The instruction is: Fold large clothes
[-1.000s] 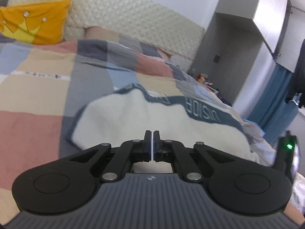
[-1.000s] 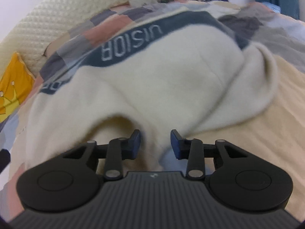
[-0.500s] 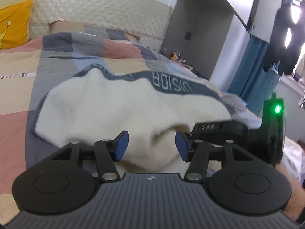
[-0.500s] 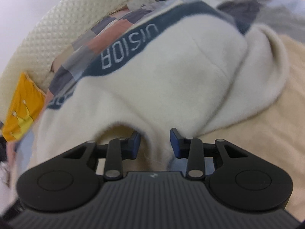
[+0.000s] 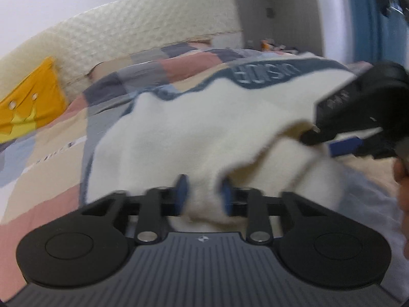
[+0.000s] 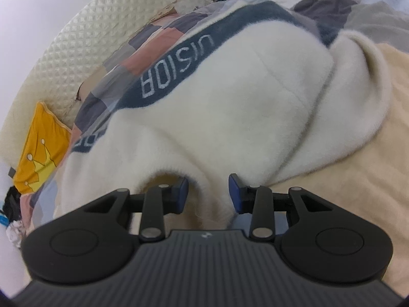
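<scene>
While both grippers sit at the near edge of the garment, the items read as follows.

Garment: a cream fleece sweater (image 6: 230, 97) with a dark blue lettered band (image 6: 179, 66), lying bunched on the bed (image 6: 358, 153); part of it is humped up and rolled over at the right.

Bed: a patchwork quilt (image 5: 51, 153) in pink, grey and beige; a padded headboard (image 5: 127, 41) behind; a yellow crown cushion (image 6: 41, 148) at the head.

Left gripper (image 5: 203, 194): fingers moderately apart, a fold of fleece between them; the view is blurred, so firm contact cannot be confirmed.

Right gripper (image 6: 208, 193): fingers moderately apart, straddling the sweater's near edge, pads not pressed in.

Step in hand (judged): taking hold of the near edge at two points for a fold.

Doing it well: push both sets of fingers further onto the edge, catch every layer, close fully before lifting, and raise both sides level so the thick fleece does not slip or drag the quilt.

Risk: grabbing quilt along with fleece.
</scene>
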Available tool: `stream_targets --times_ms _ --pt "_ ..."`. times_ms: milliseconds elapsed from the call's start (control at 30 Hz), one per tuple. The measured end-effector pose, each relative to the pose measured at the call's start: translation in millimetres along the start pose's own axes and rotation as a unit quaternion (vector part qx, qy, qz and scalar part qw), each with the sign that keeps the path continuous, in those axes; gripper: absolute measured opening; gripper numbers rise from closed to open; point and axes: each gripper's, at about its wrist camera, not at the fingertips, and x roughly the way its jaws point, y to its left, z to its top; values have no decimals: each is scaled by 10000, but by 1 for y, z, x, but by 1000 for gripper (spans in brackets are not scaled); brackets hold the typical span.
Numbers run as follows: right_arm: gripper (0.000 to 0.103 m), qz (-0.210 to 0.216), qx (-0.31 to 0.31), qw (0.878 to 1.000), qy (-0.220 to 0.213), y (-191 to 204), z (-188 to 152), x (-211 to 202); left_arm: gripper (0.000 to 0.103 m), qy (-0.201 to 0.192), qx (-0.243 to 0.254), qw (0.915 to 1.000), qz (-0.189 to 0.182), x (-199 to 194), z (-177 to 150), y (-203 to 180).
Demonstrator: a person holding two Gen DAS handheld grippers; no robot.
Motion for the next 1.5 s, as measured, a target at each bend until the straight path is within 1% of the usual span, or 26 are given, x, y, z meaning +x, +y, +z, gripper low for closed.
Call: stream_targets --times_ms 33,67,133,233,400,467,500,633,733,767,833,867,900,1100,1167,1233,1300,1367,1400,1467,1500 --pt "39 -6 -109 9999 -3 3 -1 0 15 -38 -138 9999 3 1 0 6" --pt "39 -30 -247 9997 -21 7 -3 0 12 -79 -315 9995 -34 1 1 12" --pt "39 -43 -499 9987 -48 15 -5 1 11 -196 -482 9986 -84 -3 3 19" --pt "40 -83 -795 9967 -145 27 -9 0 10 -560 -864 9945 -166 -18 12 31" --pt "40 -98 -1100 9924 -536 38 -9 -10 10 -1188 -1178 9858 -118 -51 34 51" --pt "44 -113 -1167 9913 -598 39 -9 -13 10 -1356 -1274 9825 -101 -65 39 56" --pt "42 -120 -1182 9913 -572 40 -9 -14 10 -1412 -1316 9811 -98 -69 40 59" --pt "41 -438 -1238 9905 -411 40 -10 -14 9 -1542 -1450 9773 -96 -82 46 67" --pt "40 -665 -1195 9900 -334 36 -10 -23 9 -1578 -1508 9758 -108 -89 46 69" --pt "40 -829 -1221 9885 -320 36 -11 -27 9 -1580 -1532 9754 -141 -91 45 69" --pt "42 -1077 -1208 9864 -285 34 -16 -34 9 -1602 -1607 9737 -224 -95 45 69" --pt "46 -1161 -1161 9861 -244 32 -18 -37 9 -1614 -1619 9732 -257 -97 46 70" --pt "46 -1228 -1100 9861 -195 31 -19 -39 9 -1631 -1628 9727 -286 -101 45 69" --pt "45 -1377 -1177 9832 218 26 -33 -38 7 -1674 -1619 9718 -372 -110 47 67" --pt "44 -1326 -1014 9857 245 25 -38 -44 7 -1653 -1629 9720 -358 -109 46 70" --pt "42 -1268 -816 9885 57 25 -38 -56 7 -1594 -1654 9725 -378 -108 45 73" --pt "30 -1334 -1054 9849 -326 32 -39 -68 7 -1527 -1641 9737 -408 -106 44 74" --pt "25 -1409 -1327 9775 -836 43 -39 -81 7 -1447 -1616 9752 -434 -103 43 75" --pt "18 -1440 -1487 9721 -1099 48 -38 -86 7 -1383 -1617 9759 -480 -101 42 75" --pt "17 -1514 -1697 9619 -1519 55 -38 -95 7 -1240 -1683 9763 -563 -95 38 76" --pt "17 -1494 -1705 9594 -1680 55 -37 -98 7 -1140 -1700 9768 -633 -91 36 77"
